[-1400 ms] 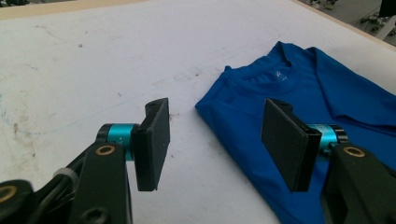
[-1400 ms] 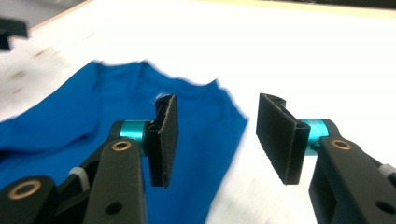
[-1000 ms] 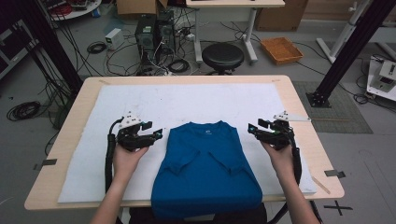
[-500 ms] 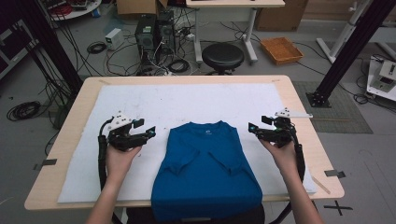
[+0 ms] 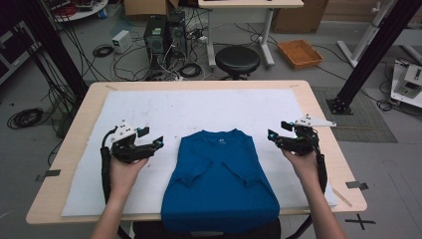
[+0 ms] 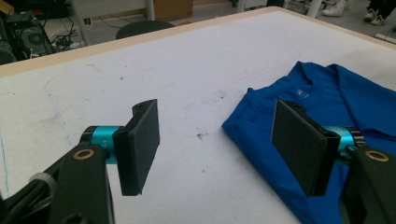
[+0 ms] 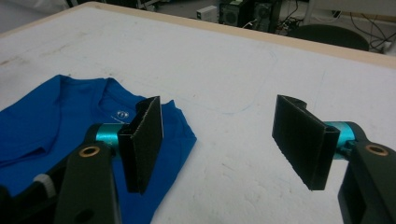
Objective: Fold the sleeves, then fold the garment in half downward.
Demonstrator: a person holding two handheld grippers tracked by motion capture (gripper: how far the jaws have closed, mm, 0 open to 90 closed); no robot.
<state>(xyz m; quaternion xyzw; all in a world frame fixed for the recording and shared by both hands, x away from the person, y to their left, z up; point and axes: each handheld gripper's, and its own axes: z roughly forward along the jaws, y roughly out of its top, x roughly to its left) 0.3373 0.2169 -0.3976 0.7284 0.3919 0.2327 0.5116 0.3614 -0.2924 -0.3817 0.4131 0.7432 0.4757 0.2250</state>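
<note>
A blue T-shirt lies on the white mat at the middle front, sleeves folded in over its body, its hem hanging over the table's front edge. My left gripper hovers open just left of the shirt's shoulder, nothing between its jaws. In the left gripper view the wide gap of that gripper frames bare mat, with the T-shirt at the right. My right gripper stands open just right of the other shoulder. In the right gripper view its empty gap spans mat, the T-shirt at the left.
The wooden table has bare mat behind the shirt. Beyond its far edge stand a black stool, computer towers with tangled cables, and an orange tray. A black frame post rises at the right.
My left gripper has drifted left, away from the shirt's shoulder. The right gripper has barely moved. Both stay open; the shirt lies as before.
</note>
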